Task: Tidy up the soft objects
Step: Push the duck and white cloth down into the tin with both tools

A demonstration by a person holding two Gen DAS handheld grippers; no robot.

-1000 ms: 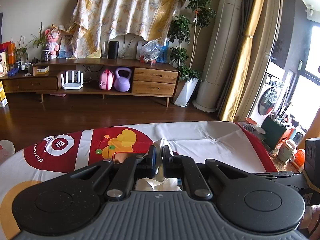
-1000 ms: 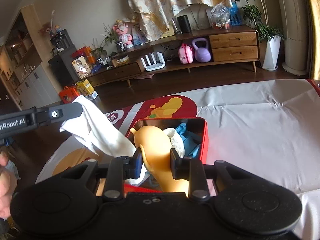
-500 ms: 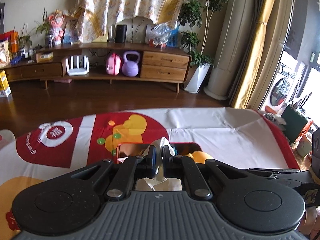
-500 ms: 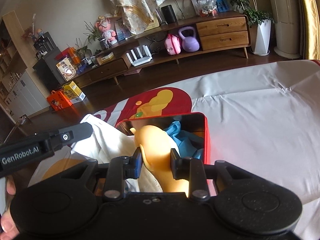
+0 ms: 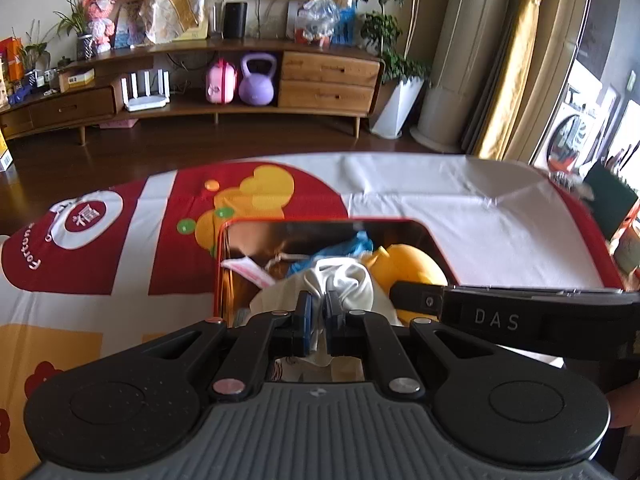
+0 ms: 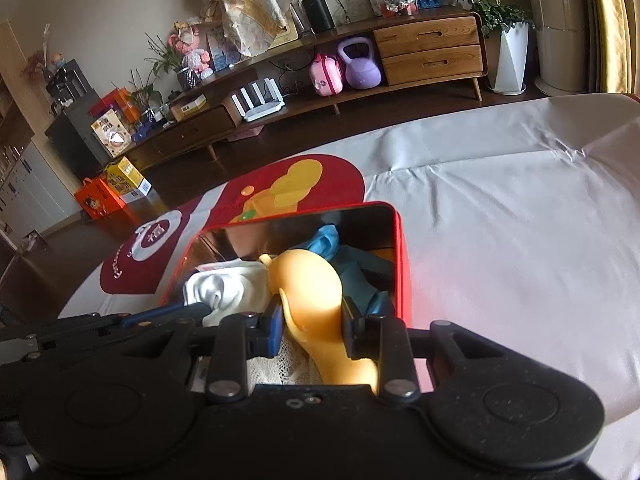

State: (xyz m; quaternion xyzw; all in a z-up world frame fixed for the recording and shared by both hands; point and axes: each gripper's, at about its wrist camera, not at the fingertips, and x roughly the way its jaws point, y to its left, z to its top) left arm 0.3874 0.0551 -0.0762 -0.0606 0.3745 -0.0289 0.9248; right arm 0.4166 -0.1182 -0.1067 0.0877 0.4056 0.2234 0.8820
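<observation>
A red tin box (image 5: 320,222) (image 6: 402,264) with shiny inner walls lies open on the table. My left gripper (image 5: 318,310) is shut on a white cloth (image 5: 344,280) that hangs down into the box, also seen in the right wrist view as the white cloth (image 6: 224,288). My right gripper (image 6: 312,322) is shut on a yellow soft toy (image 6: 312,284), low over the box's right half; the toy (image 5: 412,264) shows beside the cloth in the left wrist view. Blue fabric (image 6: 352,268) and a pink-edged item (image 5: 252,270) lie inside.
A red, white and yellow printed tablecloth (image 5: 120,240) covers the table, with plain white cloth (image 6: 520,220) to the right of the box. The right gripper's arm (image 5: 520,316) crosses the left wrist view. A wooden TV console (image 5: 240,92) stands across the dark floor.
Both grippers have come down toward the box with their loads. The white cloth, earlier held up left of the box, now hangs inside it; the yellow toy sits lower in the box.
</observation>
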